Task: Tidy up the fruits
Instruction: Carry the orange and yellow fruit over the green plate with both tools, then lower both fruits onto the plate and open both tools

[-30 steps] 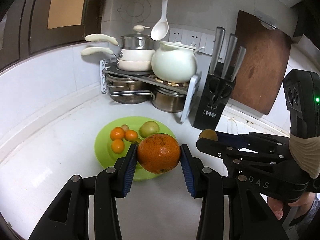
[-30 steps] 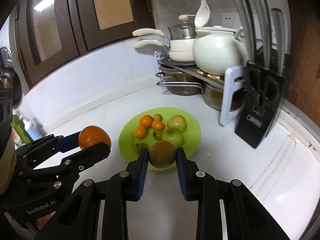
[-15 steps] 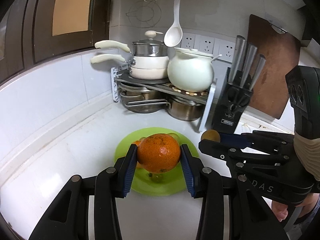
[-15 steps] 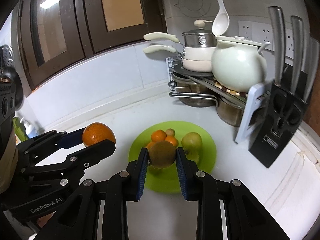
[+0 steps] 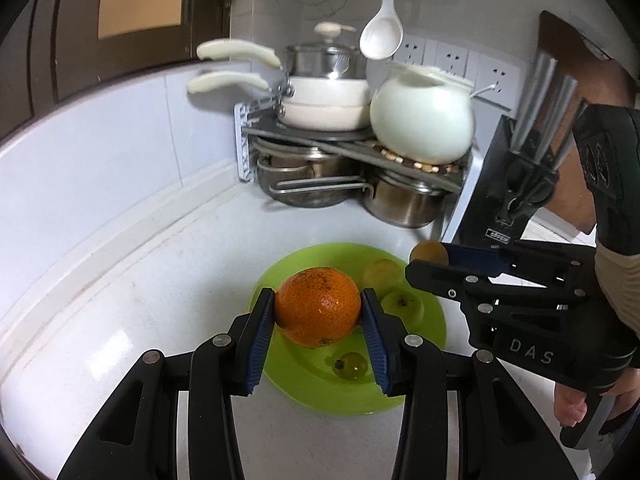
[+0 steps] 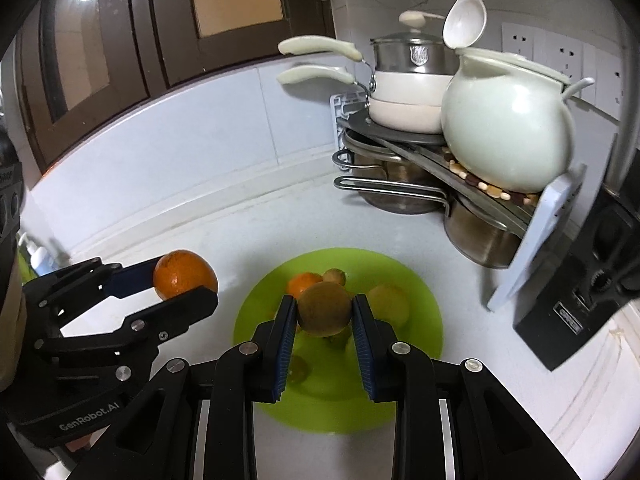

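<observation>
Grippers hover above the green plate [image 5: 434,336]: the left gripper [image 5: 318,312] clamps an orange [image 5: 318,312], the right gripper [image 6: 324,314] a brown kiwi [image 6: 324,314]. Both fruits seem poised for release onto that plate.

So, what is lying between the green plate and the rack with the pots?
Only bare white countertop lies between the green plate and the pot rack. The left wrist view shows it best; the right wrist view agrees.

"DAS" on right gripper [image 5: 428,258], "GenRobot.AI" on left gripper [image 6: 186,280]
</observation>
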